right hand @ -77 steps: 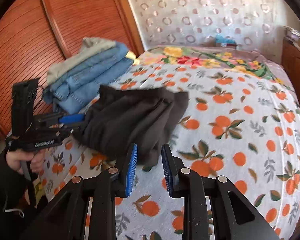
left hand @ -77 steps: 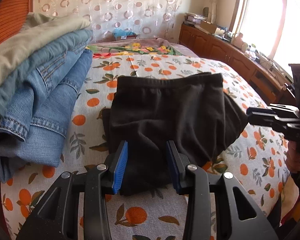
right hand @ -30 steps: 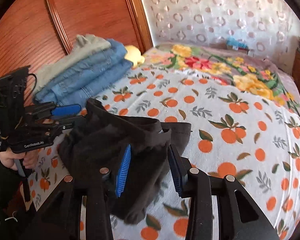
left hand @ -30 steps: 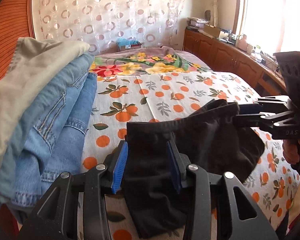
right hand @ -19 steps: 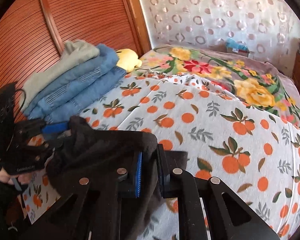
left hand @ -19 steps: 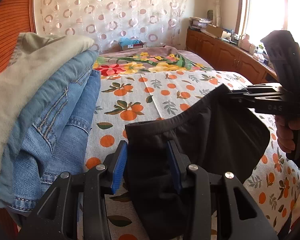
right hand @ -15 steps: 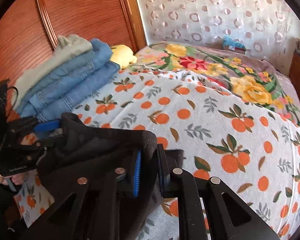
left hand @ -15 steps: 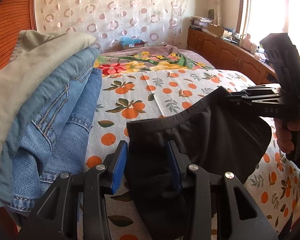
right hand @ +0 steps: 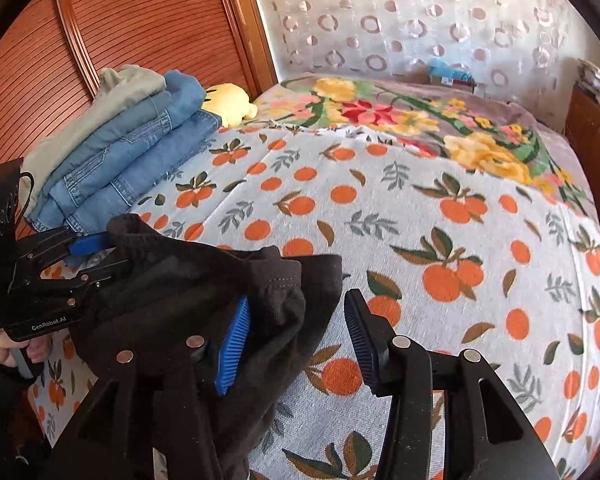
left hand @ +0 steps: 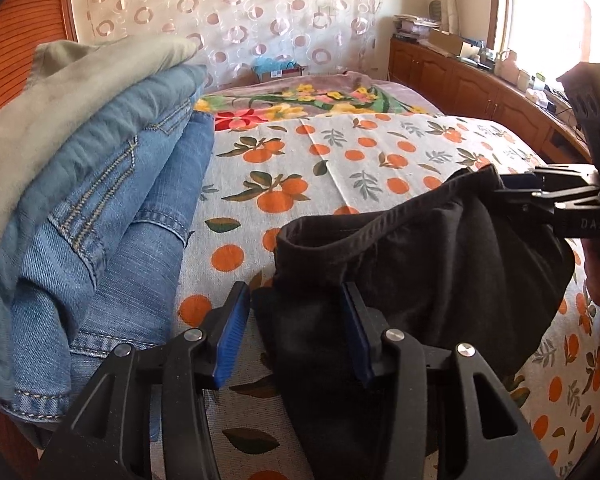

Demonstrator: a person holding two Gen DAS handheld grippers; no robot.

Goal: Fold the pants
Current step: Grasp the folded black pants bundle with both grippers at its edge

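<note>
The black pants (left hand: 440, 264) hang bunched between the left gripper (left hand: 296, 332), jaws apart around the fabric, and the wide-spread right gripper (right hand: 296, 340).

Black pants (left hand: 440, 264) matt soft cloth; jeans (left hand: 112, 216) rough denim; wardrobe (right hand: 148, 12) ribbed glossy wood.

The bunched cotton pants (left hand: 440, 264) are plain black. The bed's white cover (right hand: 440, 248) is printed with oranges and green leaves; beyond it lies a mauve floral blanket (right hand: 412, 116). The folded stack (left hand: 80, 184) is blue denim under olive-grey cloth. Blue ribbed pads (left hand: 230, 336) line each black gripper.
</note>
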